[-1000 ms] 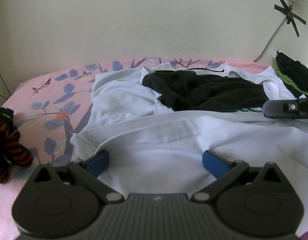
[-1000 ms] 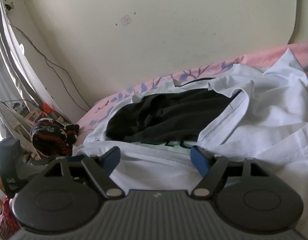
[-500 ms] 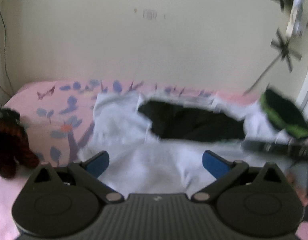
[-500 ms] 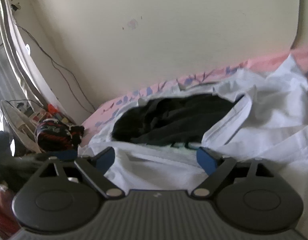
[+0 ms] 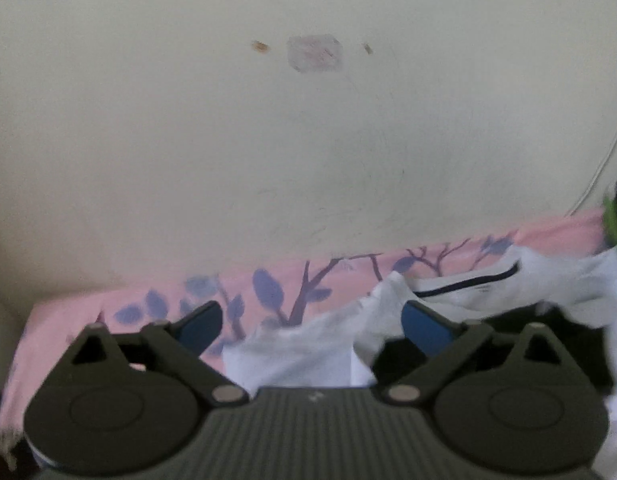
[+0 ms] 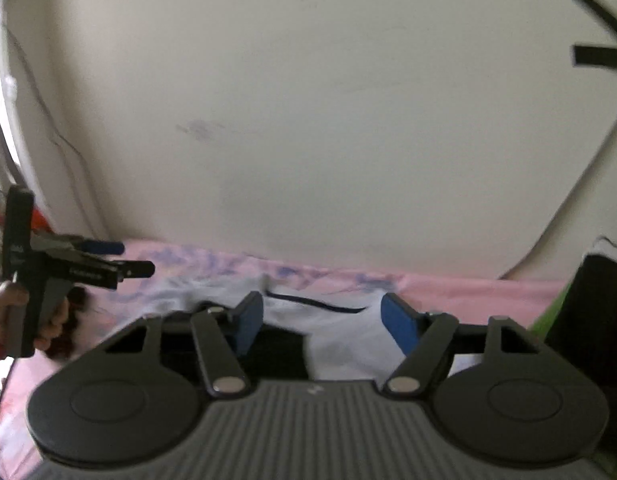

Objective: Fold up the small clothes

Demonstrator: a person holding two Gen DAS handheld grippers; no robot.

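Observation:
A heap of white clothes (image 5: 304, 352) lies on the pink flowered bed sheet (image 5: 308, 280), with a black garment (image 5: 548, 340) on it at the right. My left gripper (image 5: 312, 320) is open and empty, raised above the near left edge of the white cloth. In the right wrist view the white cloth (image 6: 340, 336) with a thin black stripe and the black garment (image 6: 276, 352) lie between and below the open fingers of my right gripper (image 6: 322, 320), which holds nothing. The left gripper (image 6: 108, 256) shows at far left in that view, held by a hand.
The cream wall (image 5: 308, 120) stands close behind the bed. A black and green garment (image 6: 580, 312) lies at the right. Black tape strips (image 6: 600, 40) and a cable (image 6: 568, 200) are on the wall. The sheet (image 6: 468, 288) runs along the wall.
Both grippers have risen and tilted up, so the wall now fills most of each view. The clothes heap has dropped low in both frames. Both stay open and empty.

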